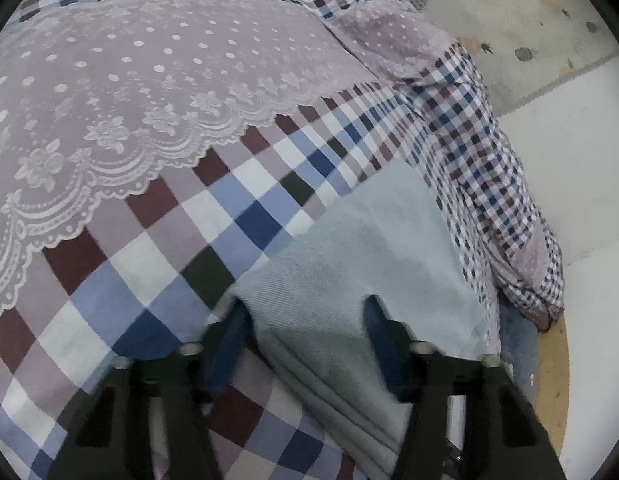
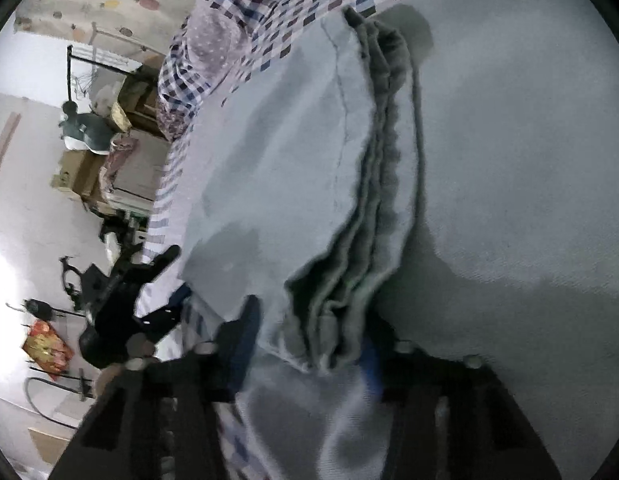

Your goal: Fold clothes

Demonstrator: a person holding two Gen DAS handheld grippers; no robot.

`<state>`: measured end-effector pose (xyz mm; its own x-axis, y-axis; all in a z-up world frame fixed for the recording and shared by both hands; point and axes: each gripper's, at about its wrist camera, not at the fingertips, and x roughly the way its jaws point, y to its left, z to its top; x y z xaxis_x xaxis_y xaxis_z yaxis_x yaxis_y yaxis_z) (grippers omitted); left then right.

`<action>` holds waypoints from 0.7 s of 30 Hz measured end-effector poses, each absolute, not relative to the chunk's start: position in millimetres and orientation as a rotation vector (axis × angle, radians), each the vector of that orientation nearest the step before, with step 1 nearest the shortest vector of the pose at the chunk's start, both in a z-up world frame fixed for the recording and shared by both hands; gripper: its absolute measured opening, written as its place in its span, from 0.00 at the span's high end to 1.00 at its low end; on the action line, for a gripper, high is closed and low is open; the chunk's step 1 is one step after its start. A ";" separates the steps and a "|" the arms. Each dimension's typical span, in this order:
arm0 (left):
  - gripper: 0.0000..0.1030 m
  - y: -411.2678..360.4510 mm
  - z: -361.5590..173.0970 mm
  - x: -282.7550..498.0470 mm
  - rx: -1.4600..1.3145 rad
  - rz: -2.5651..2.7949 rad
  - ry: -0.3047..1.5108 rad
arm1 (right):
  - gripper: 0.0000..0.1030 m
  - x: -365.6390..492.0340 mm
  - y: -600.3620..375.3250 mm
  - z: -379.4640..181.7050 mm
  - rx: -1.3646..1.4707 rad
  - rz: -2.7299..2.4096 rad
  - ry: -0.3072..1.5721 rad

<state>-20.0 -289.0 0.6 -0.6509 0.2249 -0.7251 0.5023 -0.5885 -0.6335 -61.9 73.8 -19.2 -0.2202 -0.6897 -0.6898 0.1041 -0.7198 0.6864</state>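
Note:
A pale blue-grey garment (image 1: pixel 349 248) lies on a bed with a checked cover (image 1: pixel 157 264). In the left wrist view its corner runs back between the blue pads of my left gripper (image 1: pixel 307 312), which is shut on the cloth near the bed's right edge. In the right wrist view the same garment (image 2: pixel 509 160) is folded into several layers, and their stacked edges (image 2: pixel 373 184) run down into my right gripper (image 2: pixel 309 340), which is shut on the bundle. The left gripper (image 2: pixel 175 284) shows there at the left, holding the garment's corner.
A lilac lace spread (image 1: pixel 149 80) covers the far part of the bed. A bundled checked quilt (image 1: pixel 489 168) hangs along the right edge. Beyond the bed are a white floor (image 1: pixel 569 168), a patterned mat (image 1: pixel 509 20), cardboard boxes (image 2: pixel 81 176) and a metal rack (image 2: pixel 101 64).

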 end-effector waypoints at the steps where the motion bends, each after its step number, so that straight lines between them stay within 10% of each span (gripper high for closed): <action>1: 0.66 -291.2 -2.0 -18.4 1.211 -2.341 1.351 | 0.78 -60.2 74.9 -16.8 1.507 -1.986 -0.710; 21: 0.74 -297.1 -4.3 -14.4 1.187 -2.281 1.505 | 0.74 -36.1 73.7 4.5 1.499 -1.951 -0.656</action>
